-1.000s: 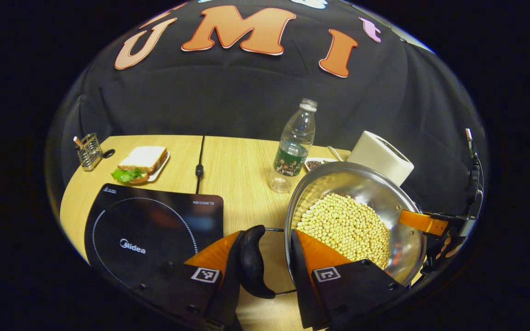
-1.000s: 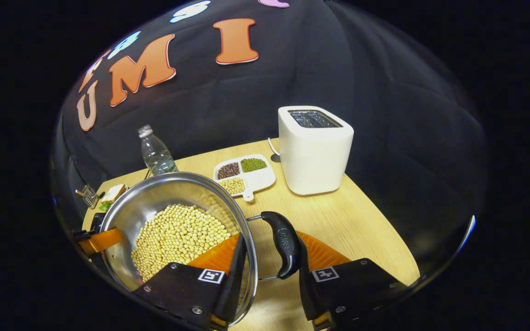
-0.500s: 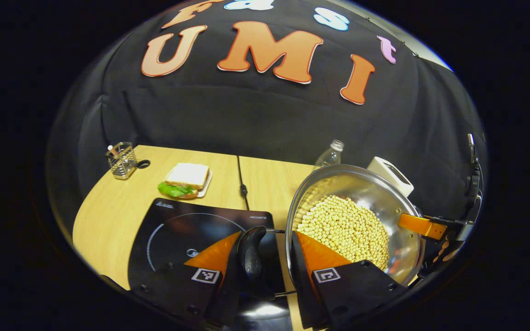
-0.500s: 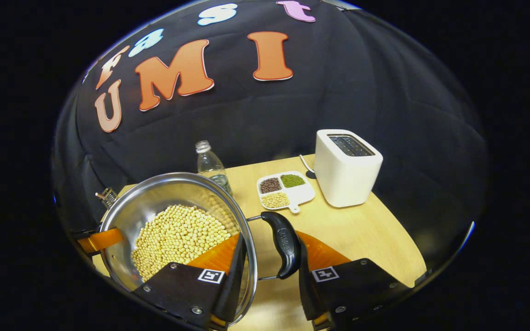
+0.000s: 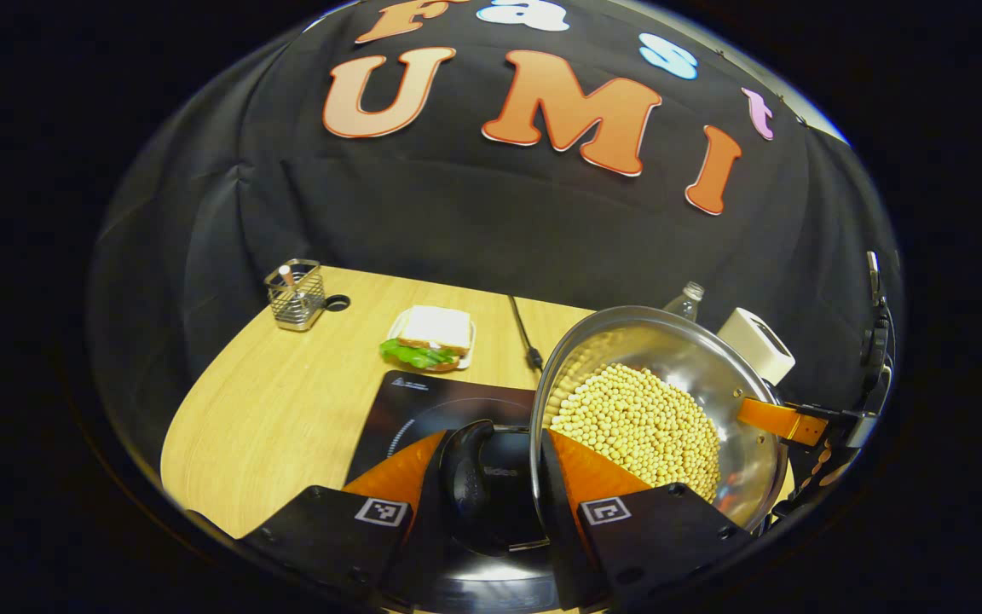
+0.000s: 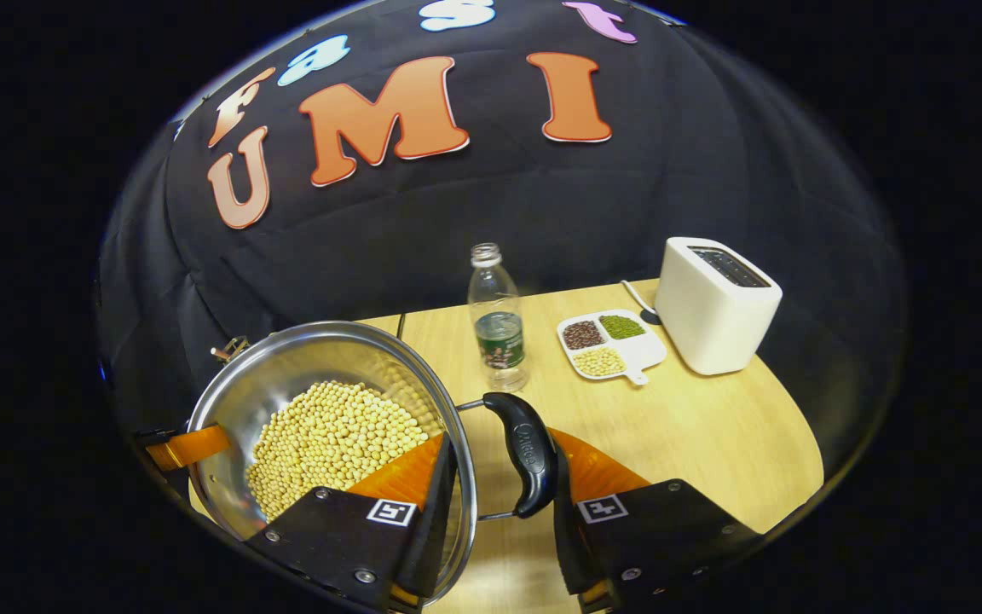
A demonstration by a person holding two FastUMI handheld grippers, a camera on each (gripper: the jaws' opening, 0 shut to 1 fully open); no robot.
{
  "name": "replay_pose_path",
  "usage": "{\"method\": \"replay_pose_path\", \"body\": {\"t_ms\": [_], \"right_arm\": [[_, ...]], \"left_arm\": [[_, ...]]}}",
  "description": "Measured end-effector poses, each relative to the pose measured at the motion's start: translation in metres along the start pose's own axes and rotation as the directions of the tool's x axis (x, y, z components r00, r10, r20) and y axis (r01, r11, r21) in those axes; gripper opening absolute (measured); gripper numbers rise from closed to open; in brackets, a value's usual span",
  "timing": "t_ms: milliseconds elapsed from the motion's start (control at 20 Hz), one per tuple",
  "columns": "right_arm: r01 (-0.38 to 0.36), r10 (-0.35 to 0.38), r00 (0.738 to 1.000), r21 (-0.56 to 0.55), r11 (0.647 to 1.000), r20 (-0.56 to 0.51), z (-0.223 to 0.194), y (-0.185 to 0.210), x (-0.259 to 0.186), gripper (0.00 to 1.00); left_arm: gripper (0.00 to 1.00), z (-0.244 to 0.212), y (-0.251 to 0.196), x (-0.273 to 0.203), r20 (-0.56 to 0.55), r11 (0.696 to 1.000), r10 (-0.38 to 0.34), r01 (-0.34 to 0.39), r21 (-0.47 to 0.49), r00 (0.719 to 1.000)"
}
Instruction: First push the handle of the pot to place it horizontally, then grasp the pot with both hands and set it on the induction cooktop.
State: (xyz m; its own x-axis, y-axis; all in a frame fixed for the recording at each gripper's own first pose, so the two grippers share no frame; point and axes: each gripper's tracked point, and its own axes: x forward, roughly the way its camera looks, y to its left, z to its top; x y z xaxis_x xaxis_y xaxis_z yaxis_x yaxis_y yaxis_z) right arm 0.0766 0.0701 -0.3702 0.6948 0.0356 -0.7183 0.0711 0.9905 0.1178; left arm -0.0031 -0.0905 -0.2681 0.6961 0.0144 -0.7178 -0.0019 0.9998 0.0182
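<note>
The left gripper view shows the left tongs (image 5: 491,477) clamped across the pot's rim, one finger inside against the wall beside the soybeans (image 5: 636,422), the other outside, with the black side handle (image 5: 478,477) caught in the narrow gap between them. In the right gripper view the right tongs (image 6: 499,477) are set the same way on the opposite side, one finger inside the pot (image 6: 329,409) and one beyond its other black handle (image 6: 525,452), so that rim and handle are pinched together there too. Both pairs of tongs are thus nearly closed on the pot, which is judged to be carried clear of the desk (image 5: 286,409). The handle-pushing step appears to be finished, and the step in hand is judged to be the two-handed carry. The induction cooktop (image 5: 440,405) lies directly ahead of and beneath the left tongs, partly hidden by them and the pot; how well the pot's base is centred over the ring cannot be told. The next move is judged to call for a level, even descent by both tongs together, since the pot is loaded with loose beans that could spill if one side dropped first, and the grips should be released only once the base is felt to rest flat. A sandwich (image 5: 427,337) lies beyond the cooktop, ahead of the left tongs.
</note>
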Motion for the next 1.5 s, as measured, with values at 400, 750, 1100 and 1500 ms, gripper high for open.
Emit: {"method": "replay_pose_path", "body": {"t_ms": [400,750,1100,1500], "right_arm": [[-0.048,0.046,0.997,-0.024,0.999,-0.065,-0.029,0.068,0.027,0.55],[-0.043,0.036,0.992,-0.053,0.998,-0.118,-0.052,0.086,0.04,0.54],[-0.023,0.014,0.991,-0.065,0.998,-0.136,-0.06,0.088,0.044,0.57],[-0.025,0.024,0.999,-0.054,0.998,-0.024,-0.01,0.066,0.003,0.92]], "left_arm": [[0.57,-0.001,0.0,-0.02,-0.039,0.997,0.063,-0.064,-0.031,0.997],[0.62,0.016,-0.005,-0.029,-0.091,0.997,0.063,-0.067,-0.047,0.994],[0.63,0.009,0.0,-0.022,-0.138,0.996,0.057,-0.066,-0.061,0.989],[0.98,0.085,-0.038,-0.064,0.099,0.997,0.075,-0.077,0.017,0.992]]}}
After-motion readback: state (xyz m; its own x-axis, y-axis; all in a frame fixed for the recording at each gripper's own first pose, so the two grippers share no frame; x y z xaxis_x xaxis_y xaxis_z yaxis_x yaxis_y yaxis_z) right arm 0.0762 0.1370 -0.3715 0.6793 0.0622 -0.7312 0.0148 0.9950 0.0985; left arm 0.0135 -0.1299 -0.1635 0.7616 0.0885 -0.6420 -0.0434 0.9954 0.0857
